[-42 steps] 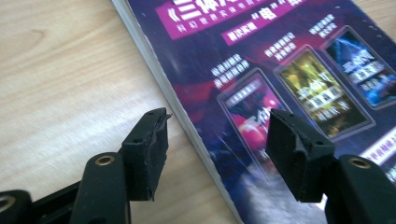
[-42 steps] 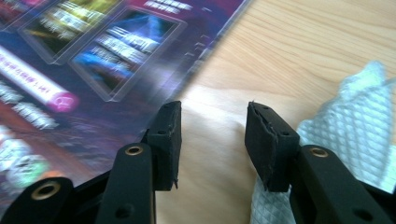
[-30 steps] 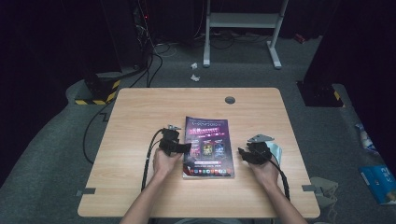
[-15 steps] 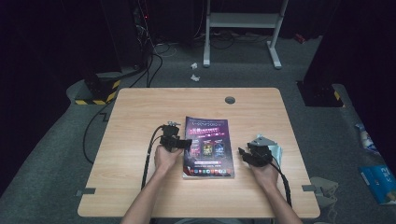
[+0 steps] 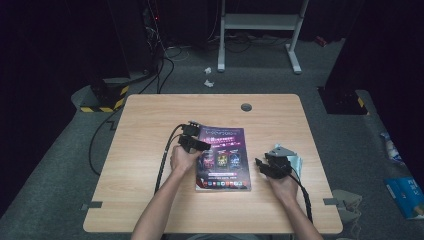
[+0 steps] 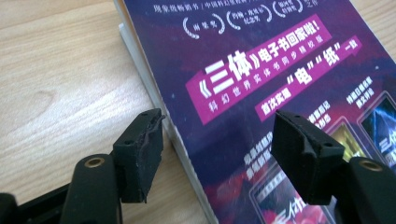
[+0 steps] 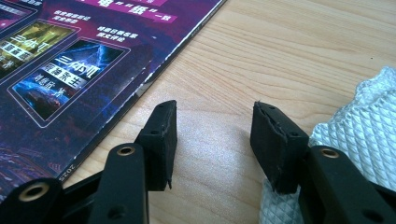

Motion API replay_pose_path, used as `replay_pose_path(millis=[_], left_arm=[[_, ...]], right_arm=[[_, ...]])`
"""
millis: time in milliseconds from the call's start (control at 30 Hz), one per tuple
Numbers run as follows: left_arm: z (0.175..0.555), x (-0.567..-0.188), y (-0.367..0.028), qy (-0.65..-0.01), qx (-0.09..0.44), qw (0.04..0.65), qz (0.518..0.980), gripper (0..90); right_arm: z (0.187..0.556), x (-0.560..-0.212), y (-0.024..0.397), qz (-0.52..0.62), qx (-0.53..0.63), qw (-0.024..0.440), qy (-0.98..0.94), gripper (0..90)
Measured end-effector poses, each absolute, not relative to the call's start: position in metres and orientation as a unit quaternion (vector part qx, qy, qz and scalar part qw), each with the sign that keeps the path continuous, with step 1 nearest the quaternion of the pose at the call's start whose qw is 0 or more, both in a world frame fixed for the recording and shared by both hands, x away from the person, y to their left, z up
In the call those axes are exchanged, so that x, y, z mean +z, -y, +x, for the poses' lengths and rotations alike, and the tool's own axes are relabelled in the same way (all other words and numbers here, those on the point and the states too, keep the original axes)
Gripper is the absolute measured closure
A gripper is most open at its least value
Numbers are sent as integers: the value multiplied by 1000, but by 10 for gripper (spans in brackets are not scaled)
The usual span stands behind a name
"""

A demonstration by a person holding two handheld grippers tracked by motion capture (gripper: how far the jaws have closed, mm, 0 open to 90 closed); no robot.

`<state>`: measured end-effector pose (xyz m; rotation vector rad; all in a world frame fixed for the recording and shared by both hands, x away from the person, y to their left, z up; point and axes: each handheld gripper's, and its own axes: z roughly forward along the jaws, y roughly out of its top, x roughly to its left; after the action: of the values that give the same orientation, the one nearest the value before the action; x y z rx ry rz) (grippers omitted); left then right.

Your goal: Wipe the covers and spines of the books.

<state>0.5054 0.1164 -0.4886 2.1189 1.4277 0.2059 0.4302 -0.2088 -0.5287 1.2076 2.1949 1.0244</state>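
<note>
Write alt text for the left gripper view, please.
A purple magazine with white print lies on a wooden table. The left gripper is open, its two black jaws standing either side of the magazine's edge, not pressing on it.

A light wooden table [image 5: 150, 130] carries a round grey cable grommet [image 5: 246, 107] near its far edge. A white quilted cloth [image 7: 359, 121] lies on the tabletop at the near right. On the grey floor beyond: a white metal stand [image 5: 260, 22], crumpled paper scraps [image 5: 208, 77], a yellow-black striped block [image 5: 102, 97]
</note>
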Motion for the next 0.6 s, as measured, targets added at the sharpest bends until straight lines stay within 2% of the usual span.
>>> replay_pose_path(millis=[333, 600], left_arm=[[513, -496, -111, -542, 65, 256, 798, 341], [512, -488, -110, -540, 65, 261, 798, 365]], right_arm=[[430, -529, 209, 436, 370, 216, -792, 512], [430, -529, 209, 436, 370, 216, -792, 512]])
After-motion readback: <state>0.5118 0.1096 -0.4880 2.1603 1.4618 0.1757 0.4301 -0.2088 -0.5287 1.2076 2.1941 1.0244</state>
